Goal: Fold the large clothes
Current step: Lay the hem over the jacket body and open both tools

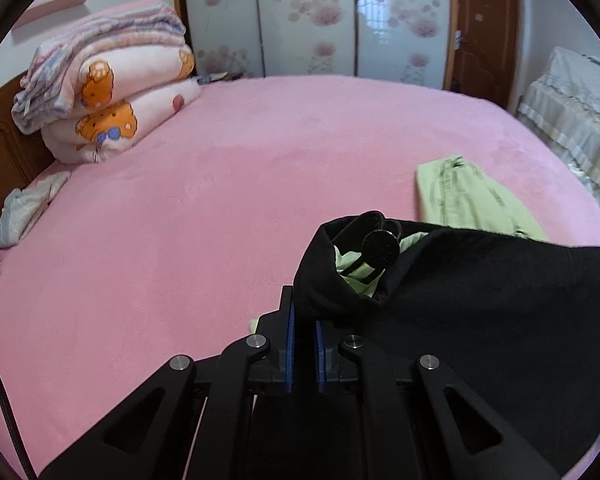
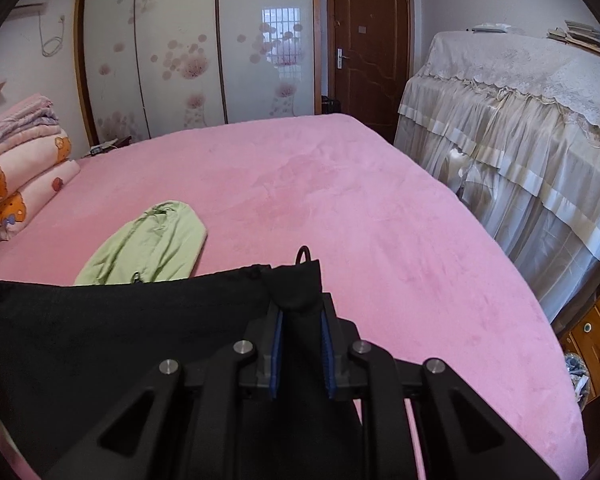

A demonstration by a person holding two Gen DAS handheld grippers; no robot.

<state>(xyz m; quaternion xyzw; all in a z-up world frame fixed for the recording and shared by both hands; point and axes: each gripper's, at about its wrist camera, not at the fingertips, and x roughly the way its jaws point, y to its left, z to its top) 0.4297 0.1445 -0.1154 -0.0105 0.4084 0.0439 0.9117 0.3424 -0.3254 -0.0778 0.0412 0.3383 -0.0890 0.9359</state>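
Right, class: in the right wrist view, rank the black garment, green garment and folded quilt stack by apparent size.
1. Black garment, though it is nearest the camera.
2. Green garment.
3. Folded quilt stack, partly cut off at the frame edge, so unsure.

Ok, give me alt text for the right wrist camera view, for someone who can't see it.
The right gripper, its blue-padded fingers closed on a bunched corner of a large black fabric garment, holds it stretched leftward above a pink plush bedspread. A crumpled light green garment lies on the bed beyond, with folded cartoon-print blankets far left.
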